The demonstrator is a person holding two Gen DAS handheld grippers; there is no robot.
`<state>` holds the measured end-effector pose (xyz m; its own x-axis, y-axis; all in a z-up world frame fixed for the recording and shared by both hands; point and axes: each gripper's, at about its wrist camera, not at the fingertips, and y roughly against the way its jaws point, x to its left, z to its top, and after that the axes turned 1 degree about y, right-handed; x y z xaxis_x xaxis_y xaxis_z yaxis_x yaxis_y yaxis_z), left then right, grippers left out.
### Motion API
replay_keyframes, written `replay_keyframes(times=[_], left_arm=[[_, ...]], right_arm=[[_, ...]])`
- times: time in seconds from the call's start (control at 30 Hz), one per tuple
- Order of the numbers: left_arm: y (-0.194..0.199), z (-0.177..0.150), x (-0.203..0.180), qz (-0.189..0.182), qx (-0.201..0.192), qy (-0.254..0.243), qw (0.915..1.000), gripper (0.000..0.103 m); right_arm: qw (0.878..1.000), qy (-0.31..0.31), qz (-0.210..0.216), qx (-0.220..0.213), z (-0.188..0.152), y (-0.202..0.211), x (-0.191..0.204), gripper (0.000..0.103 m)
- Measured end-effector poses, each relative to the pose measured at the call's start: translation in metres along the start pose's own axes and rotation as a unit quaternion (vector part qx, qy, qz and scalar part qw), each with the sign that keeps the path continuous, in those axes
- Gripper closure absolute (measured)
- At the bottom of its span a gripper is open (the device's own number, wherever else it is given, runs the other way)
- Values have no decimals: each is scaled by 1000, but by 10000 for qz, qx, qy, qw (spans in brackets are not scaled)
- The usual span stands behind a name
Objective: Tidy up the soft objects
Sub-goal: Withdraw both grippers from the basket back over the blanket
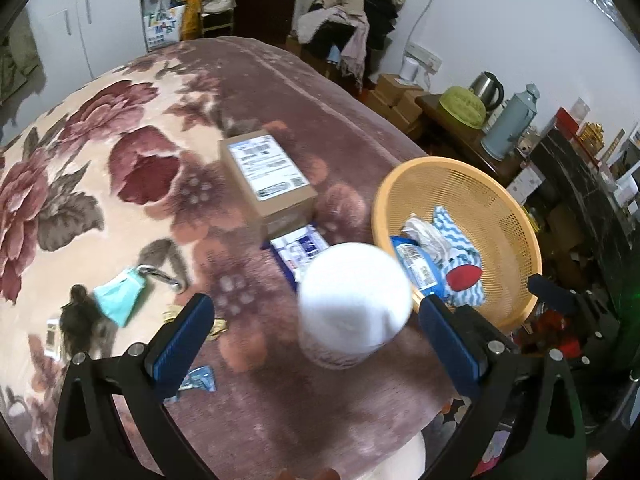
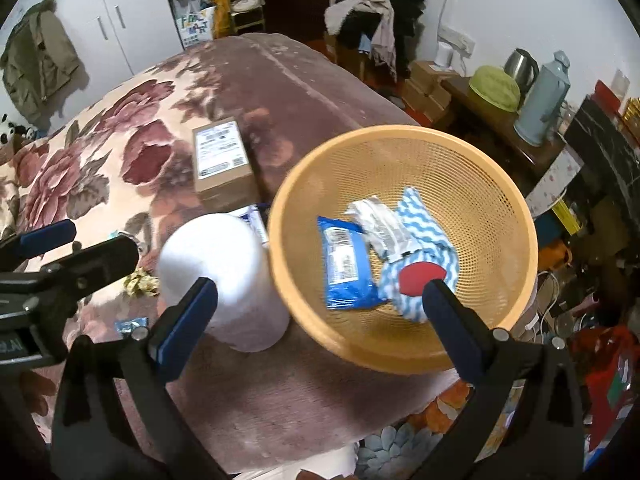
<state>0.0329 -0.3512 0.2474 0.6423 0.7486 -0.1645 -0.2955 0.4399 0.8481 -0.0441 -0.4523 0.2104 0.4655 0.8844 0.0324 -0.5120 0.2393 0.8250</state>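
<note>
Both my tongs gape wide, holding nothing — my left gripper straddles the white paper roll standing on the floral plush blanket. My right gripper hangs over the round orange mesh basket, where the blue wipes packet and blue-and-white zigzag cloth lie.

You're looking at a blanket patterned with dark red and pink flowers on cream, turning to plain mauve toward the orange-yellow mesh basket. Inside the basket you have a blue packet with a white label, a silvery-white wrapper, and a blue-and-white zigzag cloth with a red oval patch. Beside it stand a white roll, a brown cardboard box with a white label, and a teal face mask, while your grippers' fingers are black with blue pads.
</note>
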Motion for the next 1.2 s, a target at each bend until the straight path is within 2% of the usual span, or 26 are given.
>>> replay_keyframes(times=[0.63, 1.2], left_arm=[[38, -42, 94, 384, -98, 480, 9981, 1], [53, -81, 180, 597, -81, 1032, 9928, 1]], right_arm=[[9970, 742, 198, -72, -13, 20, 99, 0], [9899, 1364, 385, 90, -30, 11, 185, 0]])
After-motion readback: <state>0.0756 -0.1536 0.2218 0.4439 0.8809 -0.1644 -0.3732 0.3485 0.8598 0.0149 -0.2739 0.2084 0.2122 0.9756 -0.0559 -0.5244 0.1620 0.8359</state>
